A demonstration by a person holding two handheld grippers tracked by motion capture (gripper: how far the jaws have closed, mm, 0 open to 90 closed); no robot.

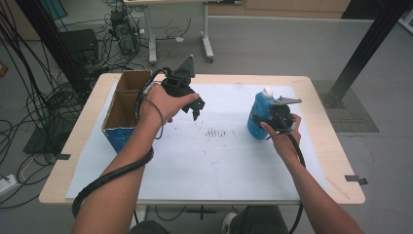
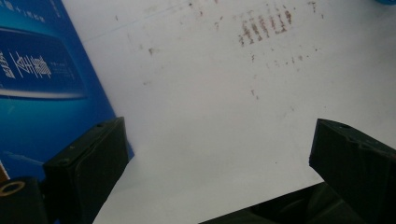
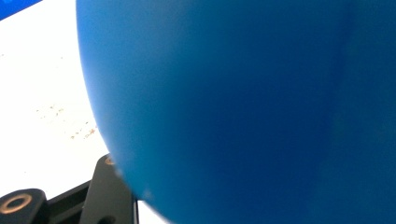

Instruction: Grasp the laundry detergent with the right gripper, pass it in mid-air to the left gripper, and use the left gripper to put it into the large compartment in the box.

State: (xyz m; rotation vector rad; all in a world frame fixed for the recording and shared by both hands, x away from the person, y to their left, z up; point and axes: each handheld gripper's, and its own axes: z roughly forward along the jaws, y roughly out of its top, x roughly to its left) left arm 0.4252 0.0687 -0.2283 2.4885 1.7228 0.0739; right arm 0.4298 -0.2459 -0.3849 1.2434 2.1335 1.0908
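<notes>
Nearest the person, the front of the surface (image 1: 195,180) is bare: a white sheet with a patch of small dark marks (image 1: 214,132) near its middle and nothing set down on it.

A little farther in on the right, the right tongs (image 1: 267,118) are pressed up against a blue bottle (image 1: 257,114) with a white cap, which stands upright on the white sheet, right of the marks. In the right gripper view the blue bottle wall (image 3: 243,107) sits so close that only one black jaw shows at the lower left, tight against it. The tongs seem to be pinching the bottle, though the closing of both jaws cannot be seen outright. The bottle looks to rest on the sheet rather than hang in the air, so I judge the grasp as made or nearly made and the lift not yet begun.

On the left, the left tongs (image 1: 196,108) hang above the sheet, spread wide and holding nothing; the left gripper view shows both jaws well apart over bare white, with the blue side of the box (image 2: 42,79) just beside one jaw.

Farthest on the left stands that open cardboard box (image 1: 124,105), its visible inside empty. If the bottle is meant for the box, the carrying across and the setting down inside are all left to do.
</notes>
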